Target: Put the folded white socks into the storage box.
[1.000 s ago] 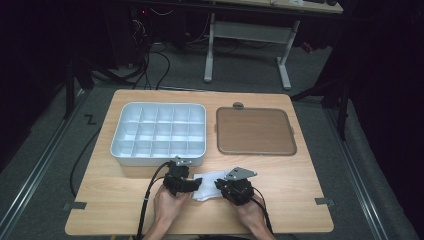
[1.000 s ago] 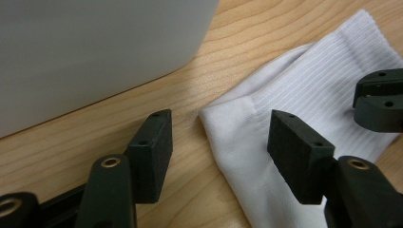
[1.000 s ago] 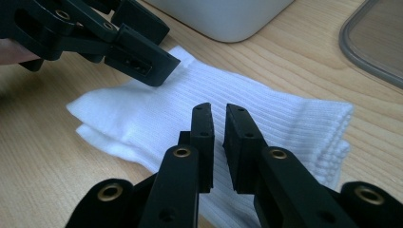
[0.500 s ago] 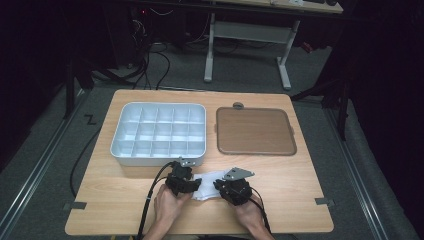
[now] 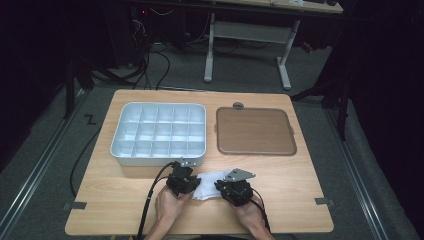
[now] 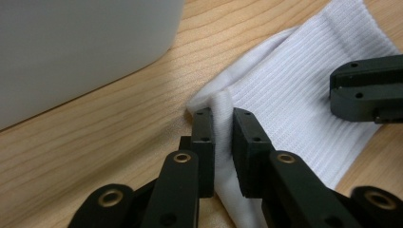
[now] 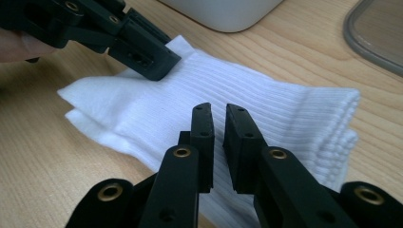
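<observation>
**Thin pinch on the sock could slip**

A white sock (image 5: 209,183) lies flat on the wooden surface (image 5: 300,200), just in front of the grey divided tray (image 5: 157,132), with a brown lid (image 5: 254,131) farther off to the right. The left tool (image 6: 222,124) has just been closing its jaws, and a raised fold at the sock's corner now sits pinched between them. The right tool (image 7: 217,118) is clamped on the ribbed fabric nearer the cuff, its jaws close together with cloth bunched between.

The main risk, as I judge it, is the left grip: it holds only a narrow ridge near the edge, so a quick lift or a pull away from the right tool could draw the fabric out. If the two tools move apart too far, the knit stretches and one side may snap free. The tray wall stands close behind the left tool; a careless swing upward could knock it and shift the tray.
</observation>
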### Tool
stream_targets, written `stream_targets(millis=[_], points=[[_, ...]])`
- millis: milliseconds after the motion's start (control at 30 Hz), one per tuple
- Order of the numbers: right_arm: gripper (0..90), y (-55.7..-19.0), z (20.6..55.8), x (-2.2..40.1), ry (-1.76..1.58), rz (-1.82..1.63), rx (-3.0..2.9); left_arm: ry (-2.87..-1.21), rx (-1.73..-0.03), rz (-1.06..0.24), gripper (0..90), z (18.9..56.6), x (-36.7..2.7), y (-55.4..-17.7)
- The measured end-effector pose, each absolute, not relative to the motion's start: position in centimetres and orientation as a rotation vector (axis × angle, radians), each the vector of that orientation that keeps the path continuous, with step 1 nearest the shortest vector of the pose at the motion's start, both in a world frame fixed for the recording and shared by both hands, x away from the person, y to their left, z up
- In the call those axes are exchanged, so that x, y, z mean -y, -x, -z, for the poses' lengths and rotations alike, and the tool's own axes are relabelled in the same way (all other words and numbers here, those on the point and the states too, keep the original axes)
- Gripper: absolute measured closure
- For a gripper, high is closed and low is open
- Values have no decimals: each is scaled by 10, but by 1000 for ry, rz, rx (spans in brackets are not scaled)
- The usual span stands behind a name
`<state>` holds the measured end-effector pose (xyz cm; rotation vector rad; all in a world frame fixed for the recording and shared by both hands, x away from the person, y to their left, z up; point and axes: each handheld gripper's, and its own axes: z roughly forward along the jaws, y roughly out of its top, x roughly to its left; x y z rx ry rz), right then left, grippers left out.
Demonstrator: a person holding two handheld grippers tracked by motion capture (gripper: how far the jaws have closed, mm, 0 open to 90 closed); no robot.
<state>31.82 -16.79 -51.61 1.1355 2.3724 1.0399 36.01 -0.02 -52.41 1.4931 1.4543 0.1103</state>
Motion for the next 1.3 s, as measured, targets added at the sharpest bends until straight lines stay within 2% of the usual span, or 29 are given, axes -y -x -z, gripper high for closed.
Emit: stream_targets(millis=[333, 700, 1300], points=[[834, -321, 520, 171, -1157, -1012, -2375, -1488, -1442, -83, 840, 521, -3, -359], [888, -322, 522, 169, -1152, -1016, -2394, -1418, -1415, -13, 847, 502, -10, -355], [894, -318, 520, 141, -1056, -1040, -2507, -1322, -1412, 134, 850, 481, -21, -347]])
